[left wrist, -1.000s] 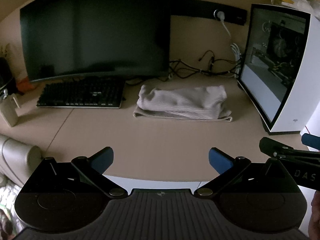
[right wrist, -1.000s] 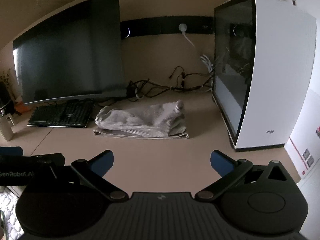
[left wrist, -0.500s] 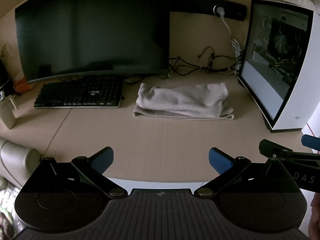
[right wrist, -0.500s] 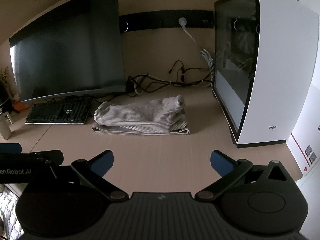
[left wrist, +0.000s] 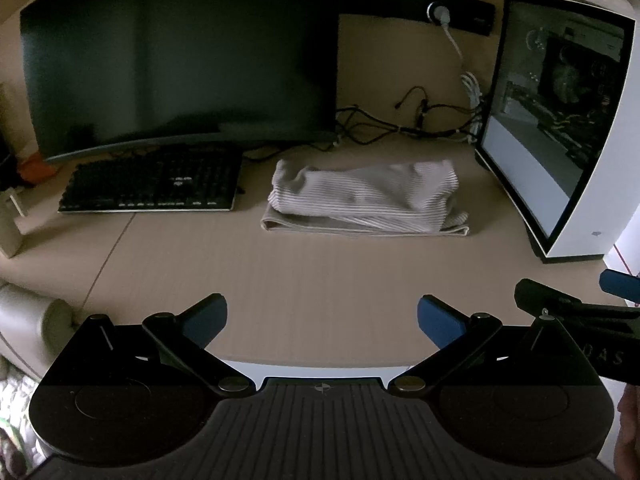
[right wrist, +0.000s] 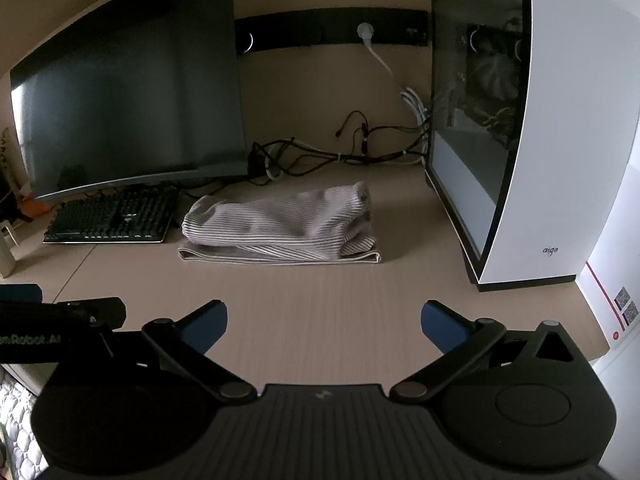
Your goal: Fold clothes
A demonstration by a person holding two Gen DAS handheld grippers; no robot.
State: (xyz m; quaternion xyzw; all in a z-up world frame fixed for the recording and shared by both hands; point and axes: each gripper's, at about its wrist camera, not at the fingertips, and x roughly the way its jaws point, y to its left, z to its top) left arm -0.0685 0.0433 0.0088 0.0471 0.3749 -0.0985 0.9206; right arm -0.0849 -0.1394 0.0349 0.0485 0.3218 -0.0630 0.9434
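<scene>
Meanwhile garment [left wrist: 366, 198] lies folded beside PC case [left wrist: 576, 136], unchanged; both grippers' [left wrist: 322, 316] [right wrist: 324, 318] jaws apart, empty, edging closer.

Bare beige wooden desk [left wrist: 320, 280] lies open in front, hemmed by black keyboard [left wrist: 150, 186] and white computer case [left wrist: 580, 160].
</scene>
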